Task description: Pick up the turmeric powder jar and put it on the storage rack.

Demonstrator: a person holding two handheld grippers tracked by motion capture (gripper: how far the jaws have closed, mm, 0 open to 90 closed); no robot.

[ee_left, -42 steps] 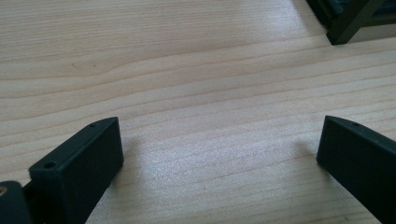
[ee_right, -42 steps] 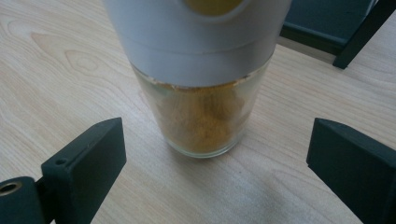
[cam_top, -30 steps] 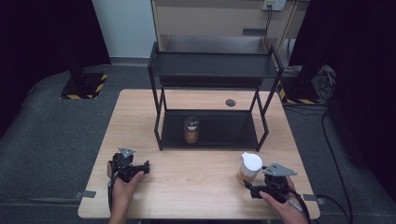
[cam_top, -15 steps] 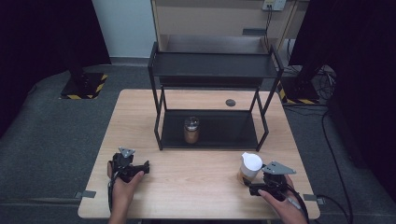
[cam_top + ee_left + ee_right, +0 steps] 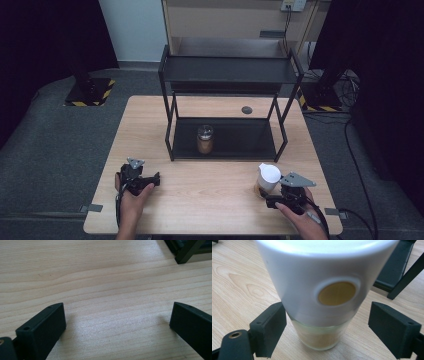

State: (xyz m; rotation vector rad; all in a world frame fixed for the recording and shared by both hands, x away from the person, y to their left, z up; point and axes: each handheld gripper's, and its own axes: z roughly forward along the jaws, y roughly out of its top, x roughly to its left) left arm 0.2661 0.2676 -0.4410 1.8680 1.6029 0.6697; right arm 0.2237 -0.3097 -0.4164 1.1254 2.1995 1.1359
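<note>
My right gripper [image 5: 327,332] is bracketing the white-capped jar [image 5: 324,290], jaws apart; my left gripper [image 5: 117,322] is gaping over bare table [image 5: 100,277]

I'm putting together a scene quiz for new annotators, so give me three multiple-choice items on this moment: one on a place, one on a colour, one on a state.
1. Where does the small glass jar stand?
A. On the rack's top shelf
B. On the rack's bottom shelf
C. On the floor

2. What colour is the top of the container in front of the right gripper?
A. White
B. Red
C. Blue

3. How do the left gripper's jaws stand?
A. Shut on a jar
B. Shut on nothing
C. Open over bare wood

Answers:
1 B: the glass jar sits on the lower shelf of the black rack.
2 A: the white-topped container shows a white top over a clear glass base between the right gripper jaws.
3 C: the left gripper has its jaws wide apart with only the wooden table between them.
</note>
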